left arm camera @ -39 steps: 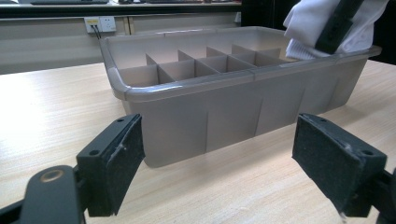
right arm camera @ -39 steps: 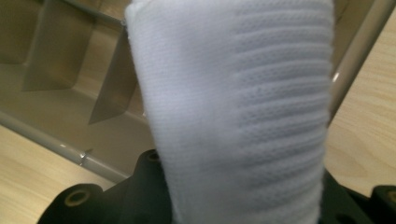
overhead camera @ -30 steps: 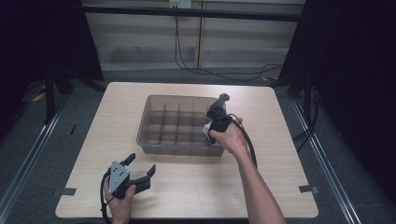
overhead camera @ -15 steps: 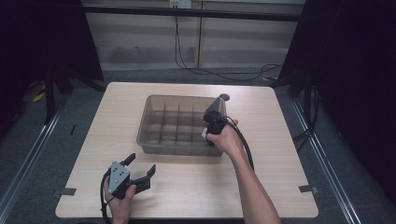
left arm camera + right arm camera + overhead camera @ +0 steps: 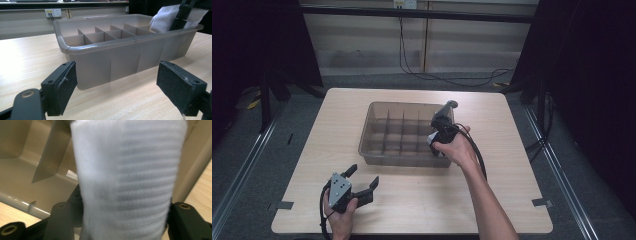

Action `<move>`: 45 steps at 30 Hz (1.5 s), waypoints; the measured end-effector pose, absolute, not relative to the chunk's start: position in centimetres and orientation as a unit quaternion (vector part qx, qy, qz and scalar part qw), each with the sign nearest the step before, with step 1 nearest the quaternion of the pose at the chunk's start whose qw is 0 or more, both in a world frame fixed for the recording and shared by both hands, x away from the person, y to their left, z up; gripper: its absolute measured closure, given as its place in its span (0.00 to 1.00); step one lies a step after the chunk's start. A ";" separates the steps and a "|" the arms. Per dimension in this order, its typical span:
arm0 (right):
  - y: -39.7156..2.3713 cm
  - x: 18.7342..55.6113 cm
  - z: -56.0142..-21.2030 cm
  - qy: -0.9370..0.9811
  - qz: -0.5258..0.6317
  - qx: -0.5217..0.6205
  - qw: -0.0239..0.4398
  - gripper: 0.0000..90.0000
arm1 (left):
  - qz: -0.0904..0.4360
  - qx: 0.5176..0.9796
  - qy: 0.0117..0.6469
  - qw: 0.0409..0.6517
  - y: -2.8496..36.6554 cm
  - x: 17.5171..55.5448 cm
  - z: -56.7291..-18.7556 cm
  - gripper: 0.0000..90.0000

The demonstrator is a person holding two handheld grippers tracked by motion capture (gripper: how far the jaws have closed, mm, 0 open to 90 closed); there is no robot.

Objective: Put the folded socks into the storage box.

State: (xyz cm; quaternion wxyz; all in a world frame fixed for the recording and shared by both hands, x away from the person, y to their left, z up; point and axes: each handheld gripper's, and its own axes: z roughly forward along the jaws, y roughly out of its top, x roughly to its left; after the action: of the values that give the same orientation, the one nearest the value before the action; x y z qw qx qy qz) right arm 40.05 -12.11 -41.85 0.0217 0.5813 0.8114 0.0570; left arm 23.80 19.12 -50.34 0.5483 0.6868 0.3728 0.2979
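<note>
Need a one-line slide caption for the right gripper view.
White ribbed cloth between the right gripper fingers, above the grey divided bin.

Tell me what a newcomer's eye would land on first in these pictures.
First, the white ribbed cloth between the jaws of the right gripper, which have just been opening; it hangs over the near right corner of the grey divided bin. That bin stands mid-table with its visible compartments empty. At the table's near left edge, the left gripper rests with jaws wide open, aimed at the bin.
</note>
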 end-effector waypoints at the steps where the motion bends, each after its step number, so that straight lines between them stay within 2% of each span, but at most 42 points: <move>1: -12.1 40.0 -41.9 0.811 0.057 0.581 0.022 0.48 | 0.298 0.687 0.373 0.548 19.1 23.8 -50.3 0.18; 10: -13.1 39.6 -40.1 0.806 0.110 0.582 0.019 0.35 | 0.298 0.690 0.369 0.546 19.2 23.8 -50.3 0.18; 15: -13.5 39.5 -38.1 0.800 0.145 0.581 0.030 0.35 | 0.298 0.689 0.371 0.547 19.1 23.8 -50.3 0.18; 17: -13.5 39.5 -37.7 0.799 0.148 0.582 0.031 0.38 | 0.298 0.689 0.371 0.547 19.1 23.8 -50.3 0.18; 20: -13.6 39.7 -36.7 0.799 0.152 0.581 0.037 0.52 | 0.299 0.691 0.369 0.546 19.1 23.8 -50.3 0.18; 26: -12.3 40.6 -38.4 0.806 0.109 0.581 0.029 0.57 | 0.297 0.688 0.370 0.549 19.2 23.7 -50.3 0.18; 32: -11.8 40.7 -40.0 0.811 0.076 0.579 0.039 0.85 | 0.297 0.687 0.370 0.551 19.1 23.7 -50.3 0.18; 36: -12.1 40.8 -40.4 0.811 0.061 0.582 0.031 0.89 | 0.297 0.686 0.371 0.551 19.1 23.7 -50.4 0.18; 45: -12.0 41.0 -42.1 0.811 0.035 0.584 0.015 0.91 | 0.297 0.687 0.370 0.550 19.2 23.8 -50.3 0.18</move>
State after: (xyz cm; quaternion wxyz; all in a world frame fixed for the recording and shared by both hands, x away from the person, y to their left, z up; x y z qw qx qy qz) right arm 41.03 -11.99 -42.14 0.0149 0.5841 0.8108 0.0349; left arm 23.76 19.18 -50.34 0.5501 0.6874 0.3695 0.2970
